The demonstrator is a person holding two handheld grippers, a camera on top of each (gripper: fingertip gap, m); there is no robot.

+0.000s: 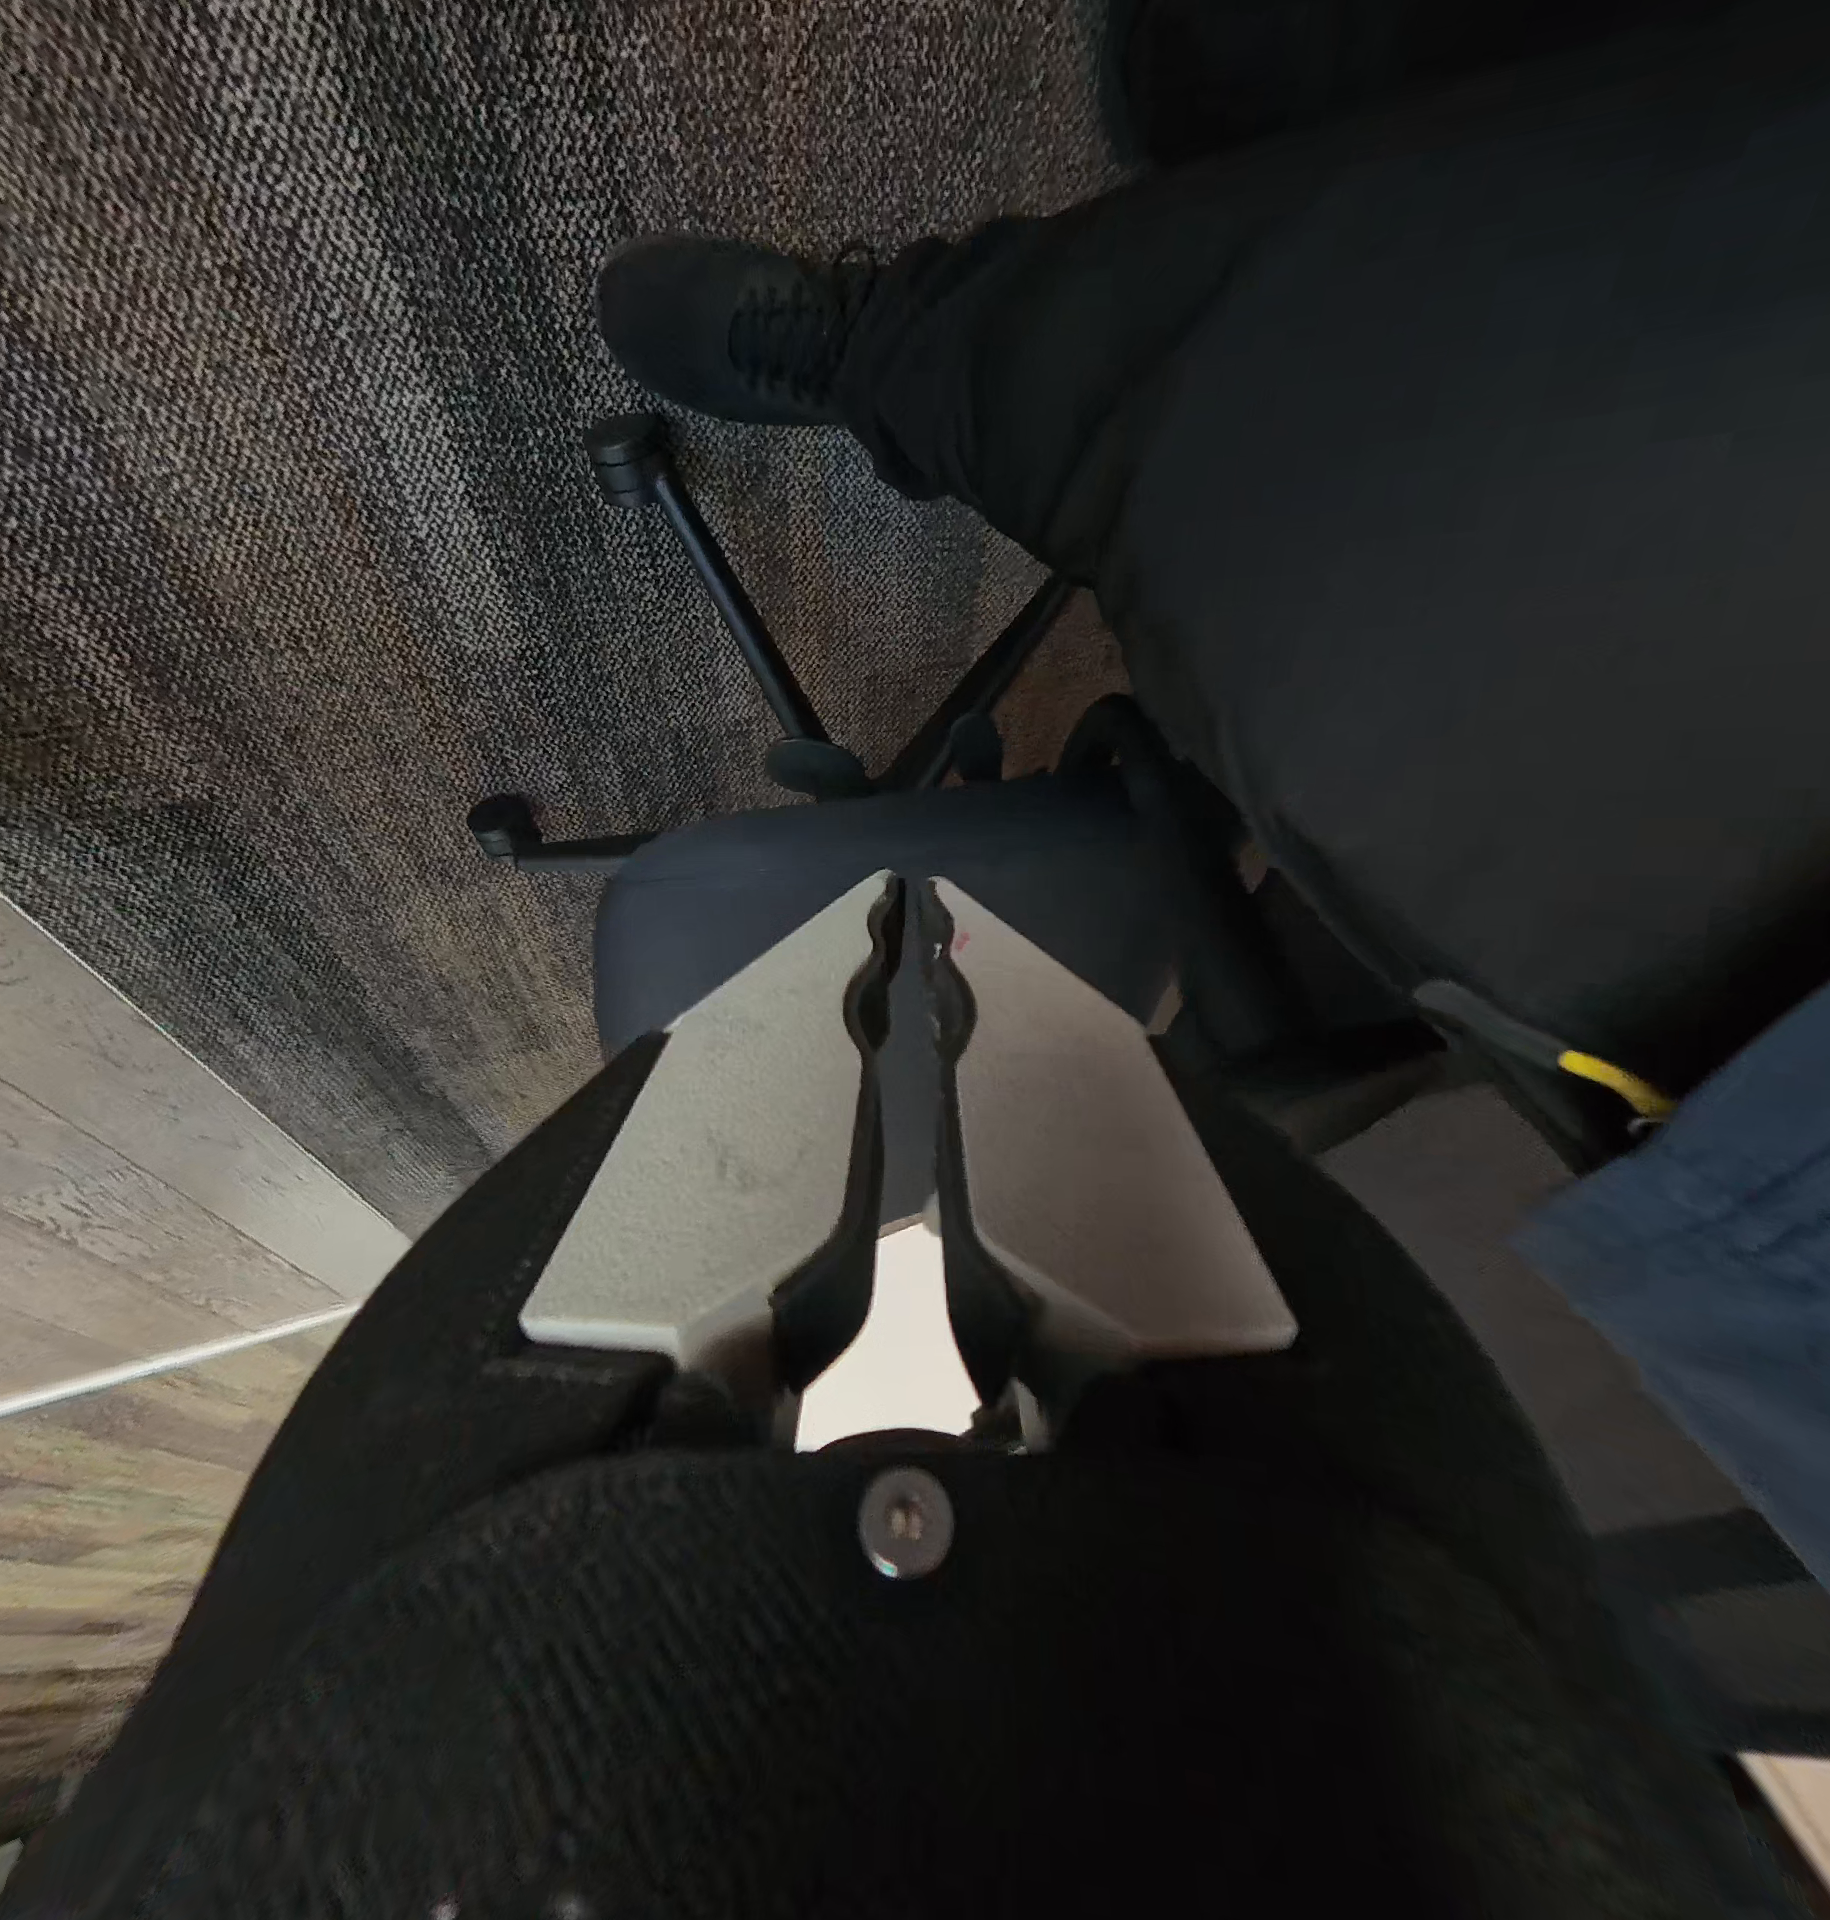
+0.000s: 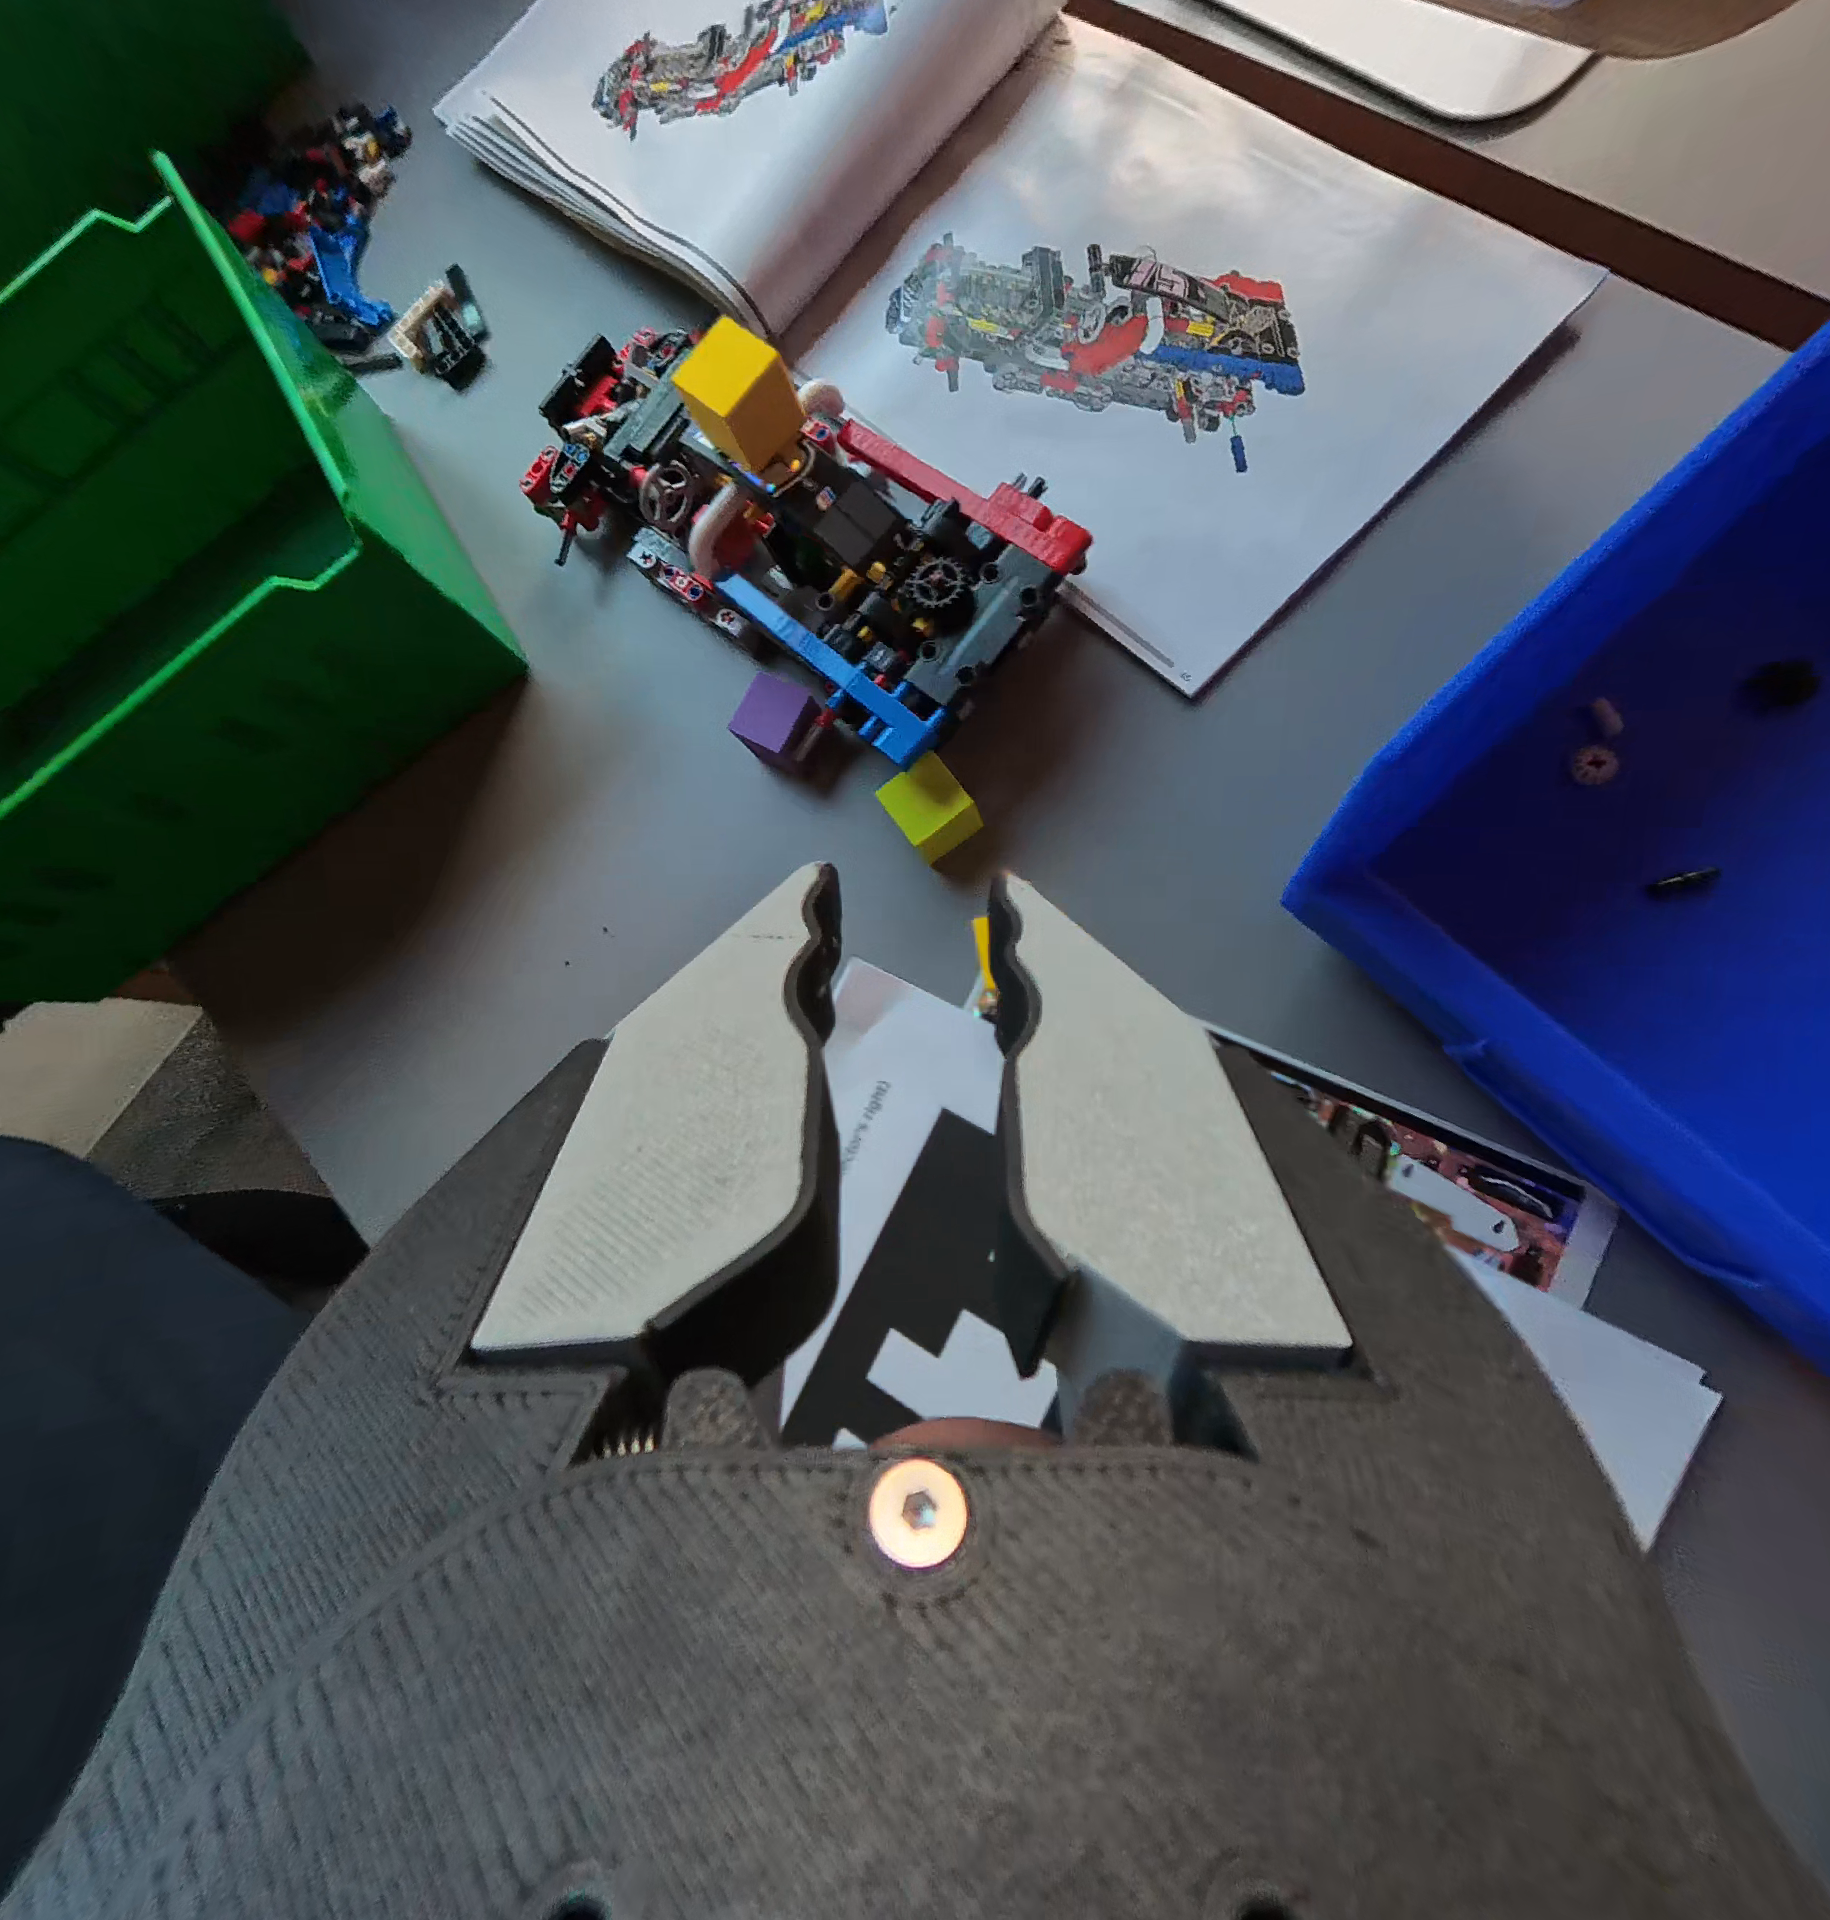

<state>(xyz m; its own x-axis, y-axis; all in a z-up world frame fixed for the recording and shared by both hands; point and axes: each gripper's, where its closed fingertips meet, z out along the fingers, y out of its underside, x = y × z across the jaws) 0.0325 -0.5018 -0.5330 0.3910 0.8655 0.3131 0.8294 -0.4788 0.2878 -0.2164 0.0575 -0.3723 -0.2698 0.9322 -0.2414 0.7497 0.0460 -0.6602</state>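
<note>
Parted fingers (image 2: 1010, 914) near yellow cube (image 2: 929, 807)

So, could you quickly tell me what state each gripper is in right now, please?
Left gripper: closed, nothing held, pointing down over a chair seat.
Right gripper: open, holding nothing, above the grey table near a yellow cube.

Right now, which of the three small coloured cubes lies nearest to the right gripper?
The lime-yellow cube on the grey table, just ahead of the right gripper; the purple cube lies farther, the larger yellow cube sits atop the brick model.
</note>
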